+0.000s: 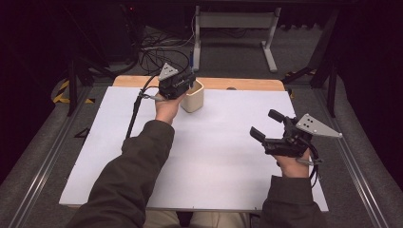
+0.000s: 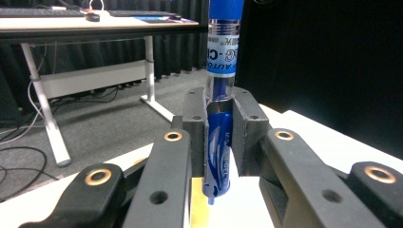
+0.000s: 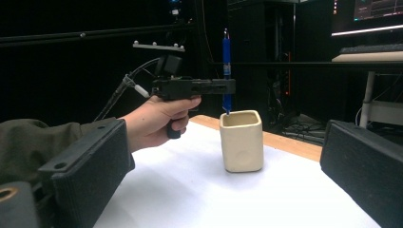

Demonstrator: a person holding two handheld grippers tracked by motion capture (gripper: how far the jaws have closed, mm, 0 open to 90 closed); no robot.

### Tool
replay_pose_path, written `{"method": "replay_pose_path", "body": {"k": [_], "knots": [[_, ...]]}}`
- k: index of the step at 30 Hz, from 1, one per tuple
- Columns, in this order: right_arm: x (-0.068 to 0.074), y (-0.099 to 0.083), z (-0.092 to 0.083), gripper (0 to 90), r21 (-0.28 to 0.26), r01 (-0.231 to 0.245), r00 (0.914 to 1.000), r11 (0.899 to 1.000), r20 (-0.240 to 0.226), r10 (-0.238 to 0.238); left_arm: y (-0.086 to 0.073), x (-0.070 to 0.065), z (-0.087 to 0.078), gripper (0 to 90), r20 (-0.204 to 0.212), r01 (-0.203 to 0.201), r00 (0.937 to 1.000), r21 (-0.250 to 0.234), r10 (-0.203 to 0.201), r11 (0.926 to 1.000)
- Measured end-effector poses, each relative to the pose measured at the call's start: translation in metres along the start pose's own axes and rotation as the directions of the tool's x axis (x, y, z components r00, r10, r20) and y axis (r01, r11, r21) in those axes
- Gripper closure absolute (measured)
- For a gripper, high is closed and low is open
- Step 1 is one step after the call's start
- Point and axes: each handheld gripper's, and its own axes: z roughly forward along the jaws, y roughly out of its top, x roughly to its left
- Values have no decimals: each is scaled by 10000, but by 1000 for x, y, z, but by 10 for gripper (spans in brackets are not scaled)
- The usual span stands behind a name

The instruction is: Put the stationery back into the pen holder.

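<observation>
A blue pen [image 2: 219, 118] stands upright, clamped between the jaws of my left gripper [image 2: 219, 137], tip down. In the right gripper view the blue pen [image 3: 226, 71] hangs just above the mouth of a cream square cup [image 3: 241, 141], held by the left gripper [image 3: 227, 86]. In the high view the left gripper [image 1: 187, 80] is over the cream cup [image 1: 193, 96] at the table's far edge. My right gripper [image 1: 267, 124] is open at the table's right side, holding nothing; its jaws stand wide apart.
A white sheet [image 1: 214, 152] covers the wooden table [image 1: 247, 84]. Beyond the table stand a white desk frame [image 1: 233, 28] and loose cables [image 1: 157, 52] on the grey floor. A cable [image 1: 135, 109] trails from the left gripper across the sheet.
</observation>
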Motion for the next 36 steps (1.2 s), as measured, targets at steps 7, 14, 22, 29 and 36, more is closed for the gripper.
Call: {"method": "replay_pose_path", "body": {"k": [7,14,22,29,36], "knots": [[-1,0,0,34,-11,-35,10000,10000,-33,35,-6,4,9,787,-376,287,9989,158,-281,9995],[-1,0,1,34,2,-39,10000,10000,-65,39,-15,8,15,785,-657,469,9969,595,-430,9971],[-2,0,0,34,-5,-51,10000,10000,-51,51,-25,8,23,783,-850,392,9960,1254,-286,9913],[-2,0,0,34,-3,-85,9999,10000,-69,85,-29,7,26,781,-1020,578,9939,1526,-424,9866],[-2,0,0,34,-9,-105,9999,9999,-70,105,-32,9,28,780,-1068,971,9911,1777,-789,9793]]}}
